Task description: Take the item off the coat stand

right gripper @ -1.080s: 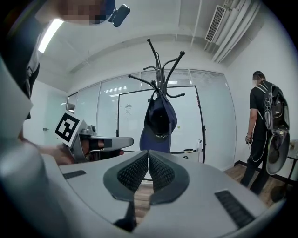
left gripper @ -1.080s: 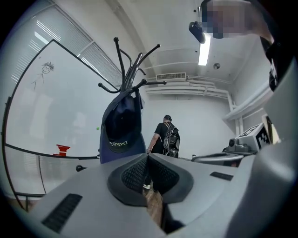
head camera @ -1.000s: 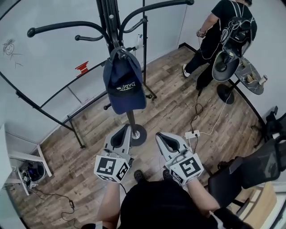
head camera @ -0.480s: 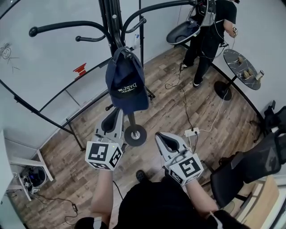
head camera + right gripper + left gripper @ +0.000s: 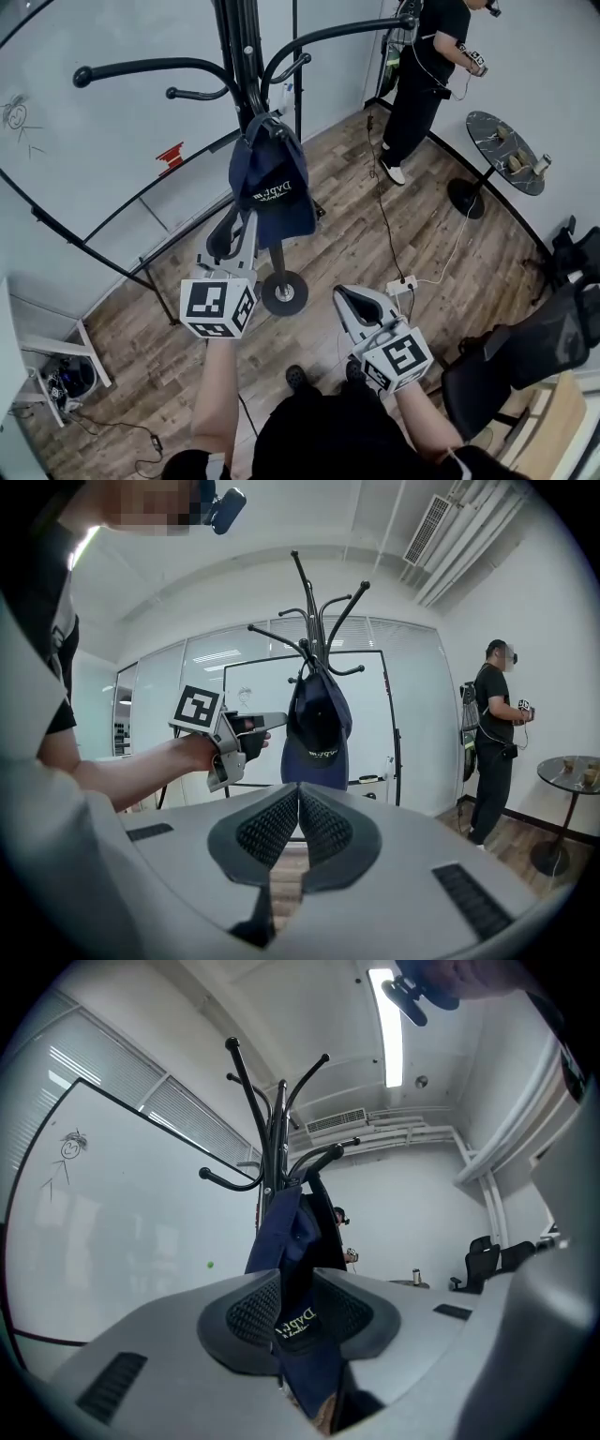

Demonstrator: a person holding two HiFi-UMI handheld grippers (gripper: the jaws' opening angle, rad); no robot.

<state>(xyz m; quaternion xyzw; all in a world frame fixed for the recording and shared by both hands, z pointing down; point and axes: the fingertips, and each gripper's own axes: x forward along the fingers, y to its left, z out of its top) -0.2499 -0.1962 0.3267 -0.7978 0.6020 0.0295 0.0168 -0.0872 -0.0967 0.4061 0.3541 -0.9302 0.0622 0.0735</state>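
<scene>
Cap (image 5: 272, 187) is on the coat stand (image 5: 246, 56), hung by its back strap on a low hook close to the pole, brim pointing down. We have the left gripper (image 5: 242, 217) raised to the bottom of the cap. Its jaws have just been opening and now stand apart with the brim and lower fabric hanging between the pads. The left gripper view shows the dark blue cloth filling the gap, but we can't confirm the pads are pressing on it. We hold the right gripper (image 5: 352, 298) lower and off to the right, well apart from the cap, with its jaws closed pad to pad and nothing in them. The stand's round base (image 5: 284, 292) sits on the wood floor (image 5: 356, 234) between the two grippers in the head view. A whiteboard (image 5: 94, 159) is behind the stand. Another person (image 5: 422, 75) stands at the far right near a small round table (image 5: 506, 155), and a white power strip (image 5: 403, 281) lies on the floor close to the right gripper.
</scene>
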